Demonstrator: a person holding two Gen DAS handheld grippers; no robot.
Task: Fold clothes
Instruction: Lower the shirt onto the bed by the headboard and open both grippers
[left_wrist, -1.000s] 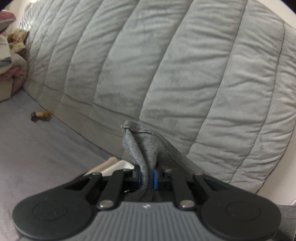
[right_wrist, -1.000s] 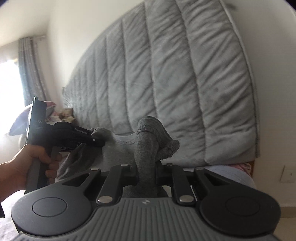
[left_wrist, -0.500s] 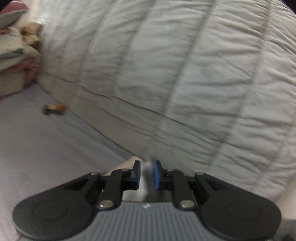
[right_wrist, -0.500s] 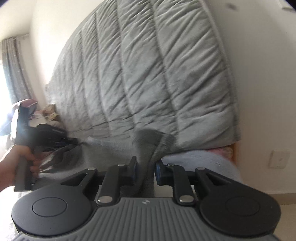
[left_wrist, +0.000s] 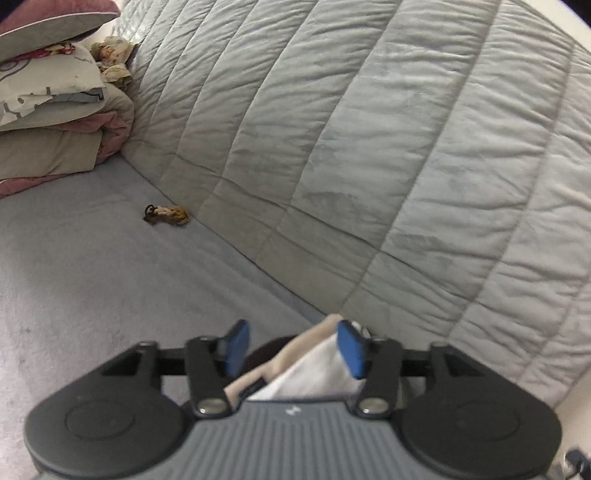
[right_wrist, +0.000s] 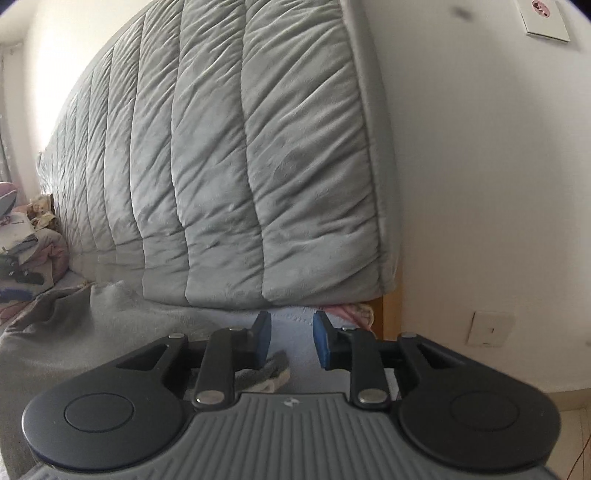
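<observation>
Both my grippers, left (left_wrist: 291, 345) and right (right_wrist: 290, 341), now spread empty; released grey garment (right_wrist: 92, 325) lies below-left, fold laid.

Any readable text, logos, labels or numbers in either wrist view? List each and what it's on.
No readable words or numbers in either view.
Left gripper body: a small pale logo mark, no letters.
Right gripper body: the same mark, no letters.
Wall plate, upper right: a small round reddish sign, too blurred to read.
Pillow on the stack: grey printed shapes, not legible as text.
Wall socket: no lettering visible.
</observation>
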